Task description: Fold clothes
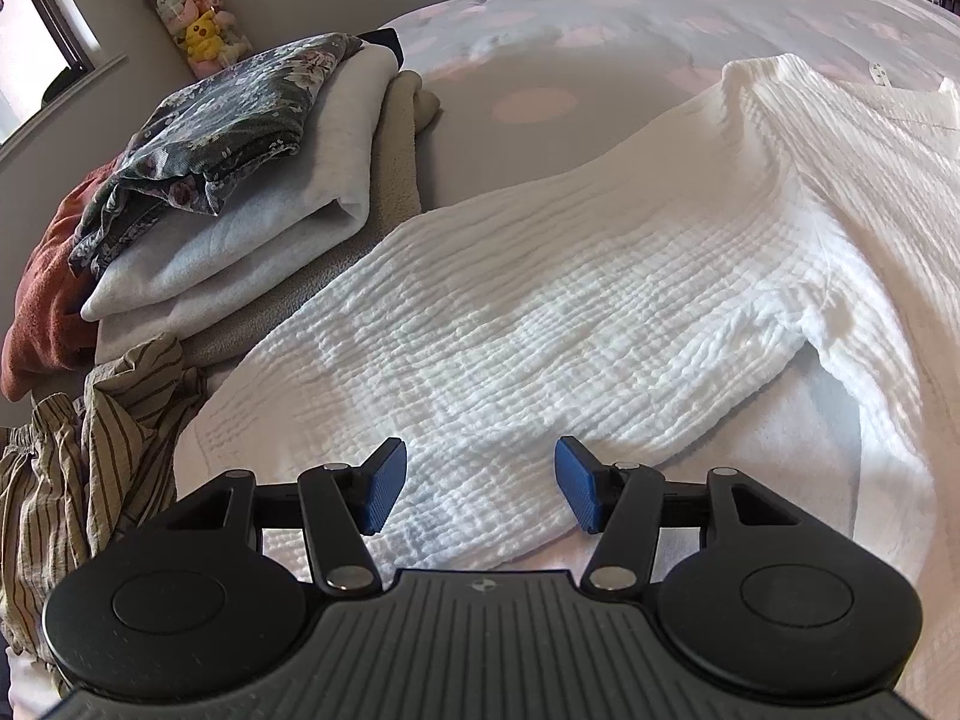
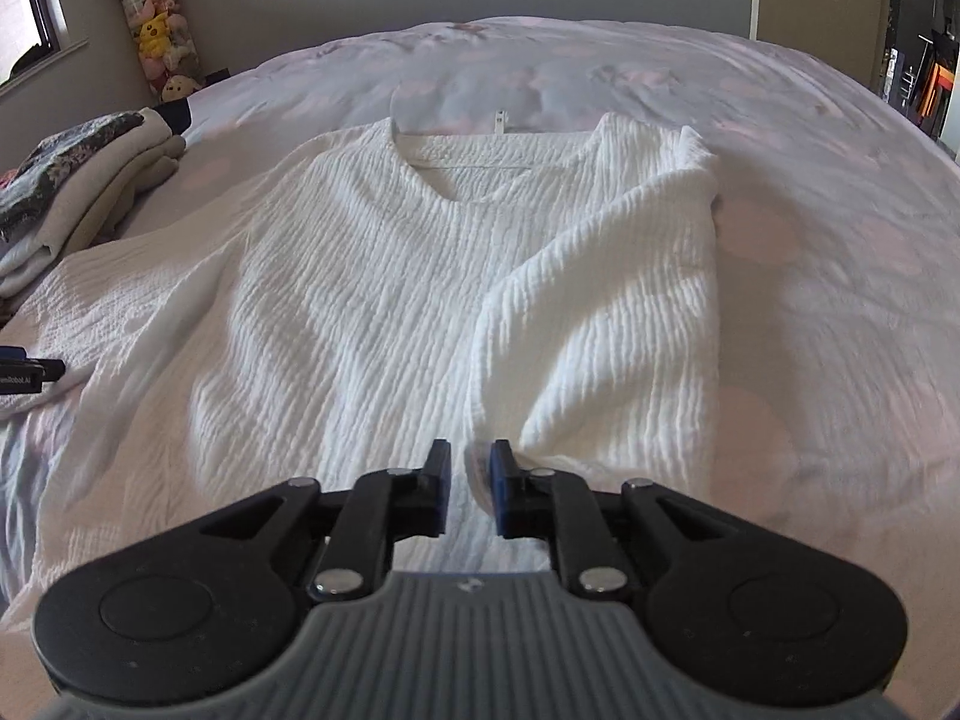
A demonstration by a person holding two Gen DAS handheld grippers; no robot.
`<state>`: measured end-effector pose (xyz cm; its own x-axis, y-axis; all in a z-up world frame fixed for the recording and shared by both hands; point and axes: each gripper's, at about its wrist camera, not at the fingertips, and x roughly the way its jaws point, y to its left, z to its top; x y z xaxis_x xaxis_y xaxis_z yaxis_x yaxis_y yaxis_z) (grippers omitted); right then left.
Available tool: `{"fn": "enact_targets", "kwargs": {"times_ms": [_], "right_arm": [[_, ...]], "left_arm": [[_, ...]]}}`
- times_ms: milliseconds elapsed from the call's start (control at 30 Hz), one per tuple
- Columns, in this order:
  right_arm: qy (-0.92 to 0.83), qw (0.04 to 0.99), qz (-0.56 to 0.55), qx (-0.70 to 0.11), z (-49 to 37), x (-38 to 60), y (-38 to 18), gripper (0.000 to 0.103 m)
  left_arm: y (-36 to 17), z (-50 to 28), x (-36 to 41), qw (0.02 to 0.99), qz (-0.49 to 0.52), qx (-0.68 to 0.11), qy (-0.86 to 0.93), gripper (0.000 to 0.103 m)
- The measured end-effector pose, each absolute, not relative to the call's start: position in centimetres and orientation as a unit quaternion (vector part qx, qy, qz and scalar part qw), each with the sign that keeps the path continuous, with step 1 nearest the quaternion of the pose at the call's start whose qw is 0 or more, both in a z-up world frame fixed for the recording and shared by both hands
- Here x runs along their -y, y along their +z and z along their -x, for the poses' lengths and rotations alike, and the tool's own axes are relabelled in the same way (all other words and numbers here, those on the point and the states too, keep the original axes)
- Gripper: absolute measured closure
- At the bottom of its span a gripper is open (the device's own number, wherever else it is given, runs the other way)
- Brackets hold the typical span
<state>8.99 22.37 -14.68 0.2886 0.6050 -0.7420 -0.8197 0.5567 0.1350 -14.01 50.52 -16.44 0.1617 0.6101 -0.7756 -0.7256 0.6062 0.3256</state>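
Jaws on the left gripper (image 1: 477,489) are standing wide apart, gripping nothing, hovering over the spread sleeve of the white shirt (image 2: 420,276). Right gripper (image 2: 470,489) is showing a narrow gap, pads gripping nothing, with a fold of the turned-in sleeve lying just beyond its tips. Shirt is lying flat on the bed (image 2: 810,138), neckline far side, beside the folded pile (image 1: 240,192).

Left gripper (image 1: 477,492), right gripper (image 2: 470,489): blk linkage arms, blue ribbed pads, silver pivot screws, grey ribbed housing.
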Motion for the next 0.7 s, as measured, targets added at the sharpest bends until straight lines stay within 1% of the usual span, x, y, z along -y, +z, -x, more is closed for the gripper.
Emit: {"fn": "enact_targets", "kwargs": {"times_ms": [167,267,400,467,500,633,700], "right_arm": [[0.442,0.809,0.096,-0.376,-10.2,-19.5,-11.3,0.071],[0.413,0.824,0.081,-0.378,-11.7,-17.4,-10.0,0.069],[0.361,0.836,0.078,-0.406,-13.8,-14.5,-10.2,0.067],[0.336,0.837,0.065,-0.427,-14.7,-13.1,-10.8,0.053],[0.325,0.836,0.057,-0.438,-15.1,-12.5,-11.2,0.051],[0.308,0.818,0.028,-0.485,-15.4,-11.0,-12.8,0.052],[0.330,0.809,0.034,-0.486,-14.0,-11.4,-13.0,0.059]], "left_arm": [[-16.3,14.1,-50.6,0.761,0.064,-0.473,0.439,0.049],[-16.2,14.1,-50.5,0.762,0.064,-0.473,0.438,0.050],[-16.3,14.1,-50.5,0.762,0.064,-0.474,0.437,0.049],[-16.3,14.0,-50.5,0.761,0.064,-0.475,0.436,0.049],[-16.3,14.0,-50.5,0.761,0.064,-0.476,0.436,0.049],[-16.4,14.0,-50.4,0.761,0.064,-0.477,0.435,0.050],[-16.4,14.0,-50.4,0.761,0.064,-0.478,0.435,0.050]]}}
